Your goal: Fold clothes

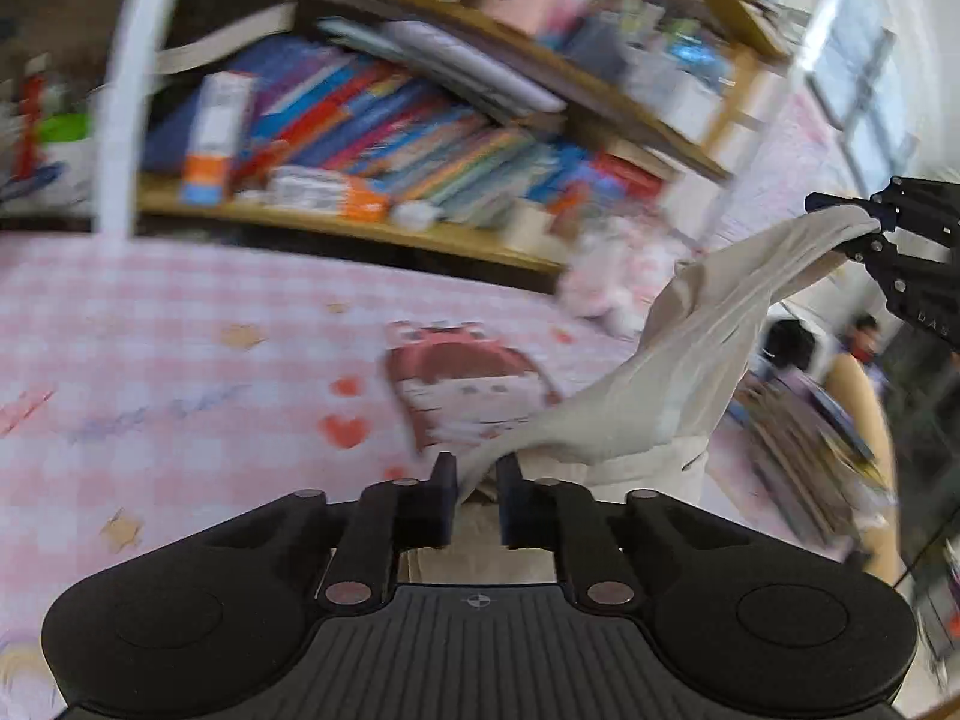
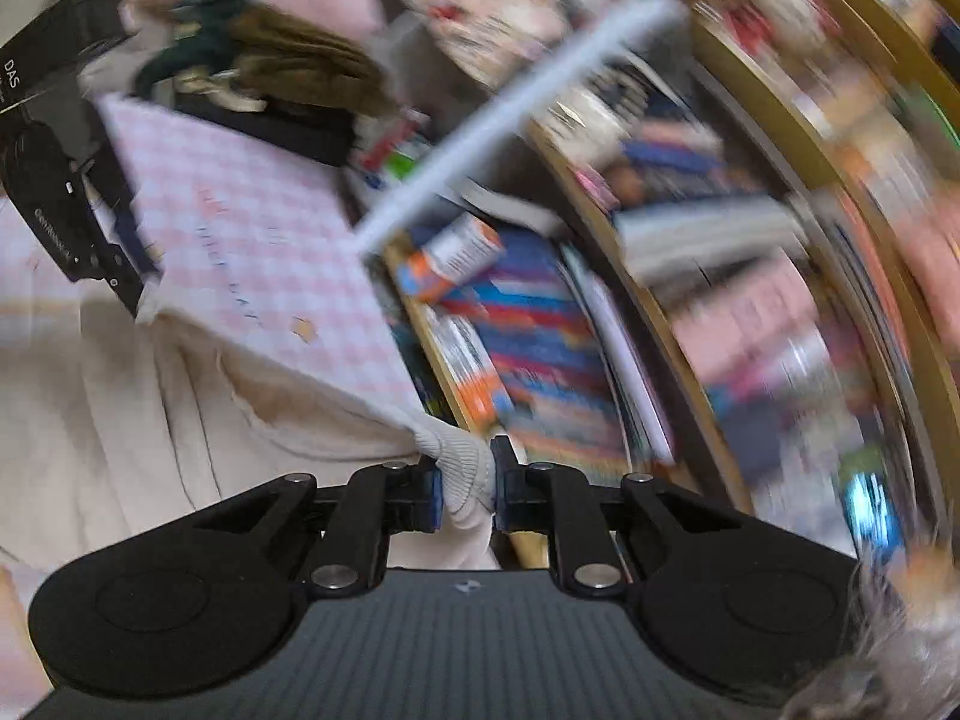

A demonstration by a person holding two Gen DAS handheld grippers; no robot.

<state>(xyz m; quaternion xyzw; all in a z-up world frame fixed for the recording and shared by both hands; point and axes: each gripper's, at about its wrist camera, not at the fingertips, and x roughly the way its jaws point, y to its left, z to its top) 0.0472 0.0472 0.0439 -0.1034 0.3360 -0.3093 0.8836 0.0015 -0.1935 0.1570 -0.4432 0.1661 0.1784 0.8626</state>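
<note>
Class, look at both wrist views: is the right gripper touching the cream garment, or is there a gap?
Touching. The right wrist view shows the right gripper with its jaws closed on a ribbed edge of the cream garment, fabric bunched between the pads.

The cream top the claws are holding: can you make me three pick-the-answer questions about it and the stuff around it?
1. Where are the books?
A. On shelves behind the bed
B. On the bed
C. In a box

2. What colour is the bed sheet?
A. Green stripes
B. Pink and white checks
C. Plain black

3. How is the cream top held?
A. Lying flat, untouched
B. Pinched by one claw only
C. Pinched by both claws and stretched between them

Answers:
1 A, the books stand on wooden shelves past the bed.
2 B, the bed sheet has pink and white checks.
3 C, the left claw and right claw each pinch the cream top.
</note>
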